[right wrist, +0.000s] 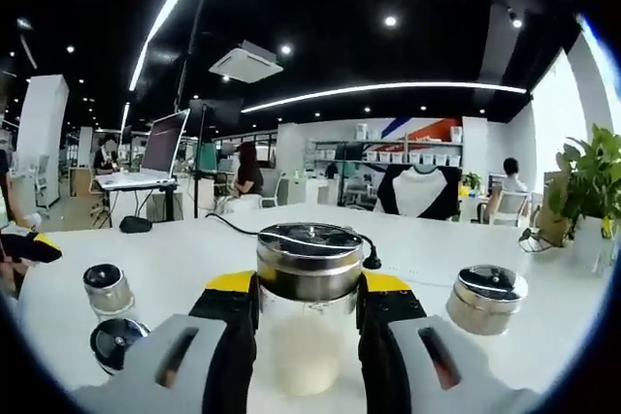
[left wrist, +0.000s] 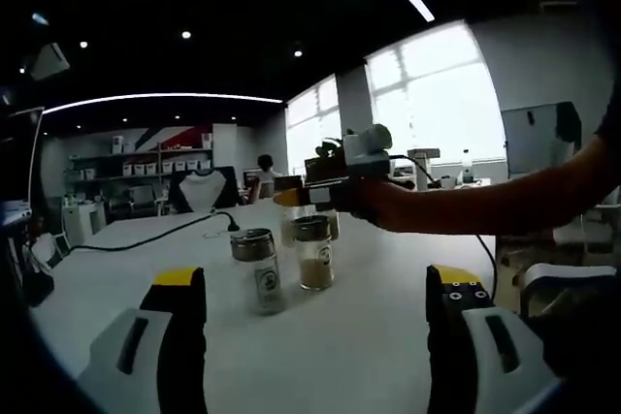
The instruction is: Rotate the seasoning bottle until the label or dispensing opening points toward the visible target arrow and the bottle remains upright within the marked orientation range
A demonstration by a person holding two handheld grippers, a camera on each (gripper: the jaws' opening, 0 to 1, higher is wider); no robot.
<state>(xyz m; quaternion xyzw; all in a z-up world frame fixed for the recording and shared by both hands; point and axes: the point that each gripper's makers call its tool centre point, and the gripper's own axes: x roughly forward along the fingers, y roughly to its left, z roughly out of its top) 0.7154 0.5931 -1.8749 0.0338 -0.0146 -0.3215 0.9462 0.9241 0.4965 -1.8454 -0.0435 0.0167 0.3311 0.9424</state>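
My right gripper (right wrist: 309, 290) is shut on a glass seasoning bottle (right wrist: 309, 264) with a metal lid and pale contents, held upright over the white table (right wrist: 194, 259). Three more lidded bottles stand around it: two at the left (right wrist: 109, 290) (right wrist: 116, 341) and one at the right (right wrist: 487, 298). In the left gripper view, my left gripper (left wrist: 317, 280) is open and low over the table. A labelled bottle (left wrist: 260, 273) and a second bottle (left wrist: 313, 252) stand ahead of its jaws. Behind them a person's arm (left wrist: 485, 203) holds the right gripper (left wrist: 301, 196). The bottle in its jaws is mostly hidden there.
A black cable with a plug (left wrist: 231, 224) runs across the table from the left. A potted plant (right wrist: 590, 181) stands at the right edge, a laptop (right wrist: 160, 147) and a mouse (right wrist: 136, 225) at the far left. People sit in the background.
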